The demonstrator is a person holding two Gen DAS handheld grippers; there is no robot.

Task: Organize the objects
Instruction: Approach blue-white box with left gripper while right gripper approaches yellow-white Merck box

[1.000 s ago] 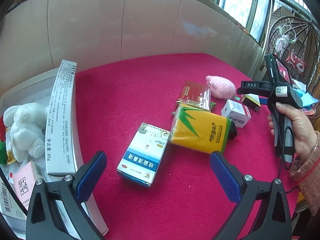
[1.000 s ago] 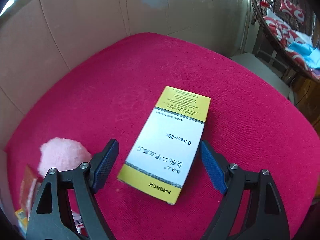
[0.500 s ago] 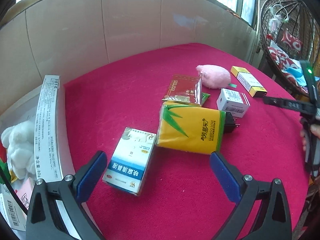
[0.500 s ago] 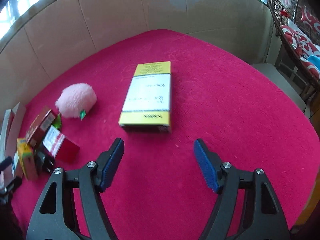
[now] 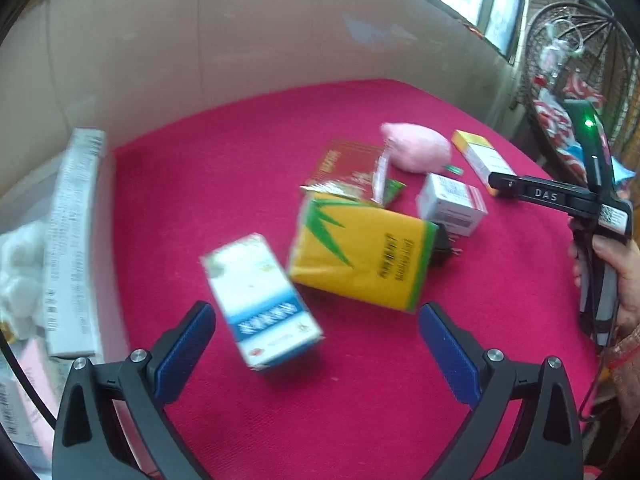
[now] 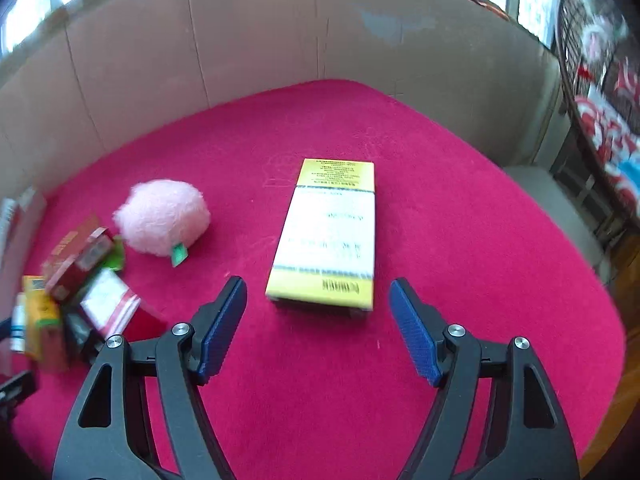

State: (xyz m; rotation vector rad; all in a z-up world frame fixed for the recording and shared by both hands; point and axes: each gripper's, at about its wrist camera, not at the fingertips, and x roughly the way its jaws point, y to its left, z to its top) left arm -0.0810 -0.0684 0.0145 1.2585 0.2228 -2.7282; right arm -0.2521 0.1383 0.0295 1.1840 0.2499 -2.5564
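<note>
Left wrist: "DAS" on right gripper (image 5: 516, 187), opening, empty; left gripper (image 5: 316, 344) spread.

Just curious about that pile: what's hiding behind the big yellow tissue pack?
Behind the yellow tissue pack a black plug pokes out, and a red packet lies beyond. The pack covers most of the plug.

We are looking at a table covered in a magenta cloth (image 6: 440, 240), backed by a beige panelled wall. Lying flat on it, apart from the rest, we are seeing a yellow-and-white box (image 6: 328, 236). A pink plush ball (image 6: 162, 216) is resting near it. Further over, a yellow tissue pack (image 5: 360, 256) is lying beside a blue-and-white box (image 5: 262, 300), a red packet (image 5: 346, 166) and a small white carton (image 5: 450, 204). A black plug (image 5: 442, 242) is peeking out behind the tissue pack.
</note>
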